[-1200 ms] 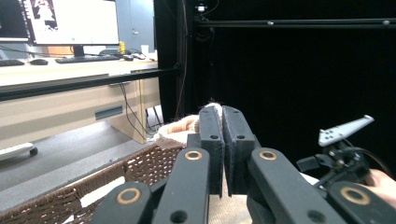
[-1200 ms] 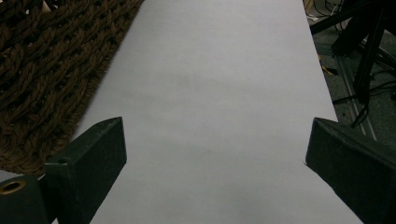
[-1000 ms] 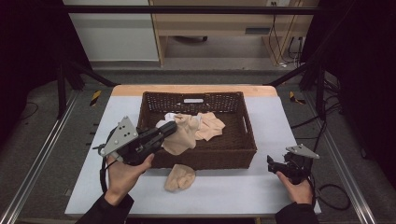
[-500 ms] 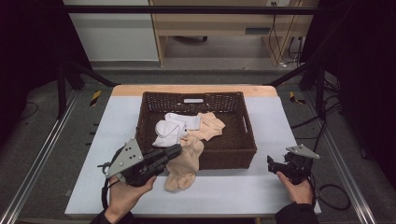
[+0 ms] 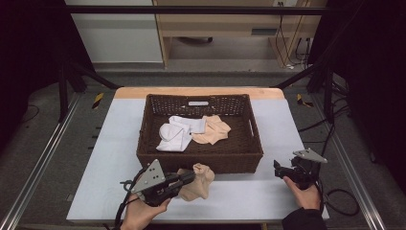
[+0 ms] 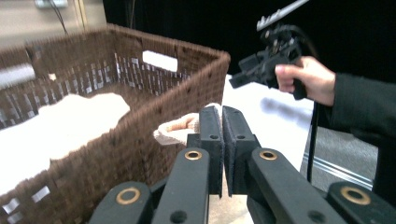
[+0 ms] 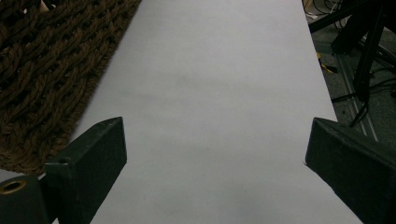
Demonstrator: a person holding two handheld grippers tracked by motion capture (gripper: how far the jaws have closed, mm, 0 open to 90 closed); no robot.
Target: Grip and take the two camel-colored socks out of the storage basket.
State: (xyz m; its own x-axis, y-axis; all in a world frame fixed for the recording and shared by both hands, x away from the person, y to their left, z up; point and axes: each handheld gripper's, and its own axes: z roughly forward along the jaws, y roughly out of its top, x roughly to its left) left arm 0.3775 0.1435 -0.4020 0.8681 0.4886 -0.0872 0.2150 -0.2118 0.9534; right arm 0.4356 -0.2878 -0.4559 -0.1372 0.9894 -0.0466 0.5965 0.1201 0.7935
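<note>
**Sock Transfer From Basket: Set-Down Position**

The left gripper (image 5: 184,179) is closed on a beige sock (image 5: 198,181), holding it at the table (image 5: 110,143) surface just in front of the wicker basket's (image 5: 198,158) near wall. In the left gripper view the jaws stand pressed together with the sock's cuff (image 6: 180,128) showing beyond the pads, close against the basket's near corner. A pinch at one end lets the rest of the sock hang free, so it can be laid flat in front of the basket rather than dropped in a heap.

A white sock (image 5: 179,132) and a second beige sock (image 5: 213,130) lie inside the basket, touching one another at its middle.

The right gripper (image 5: 285,168) waits to the right of the basket's near right corner, jaws wide apart over bare table, holding nothing. Judged from this posture, it is kept clear of the basket so the left arm works unobstructed.
</note>
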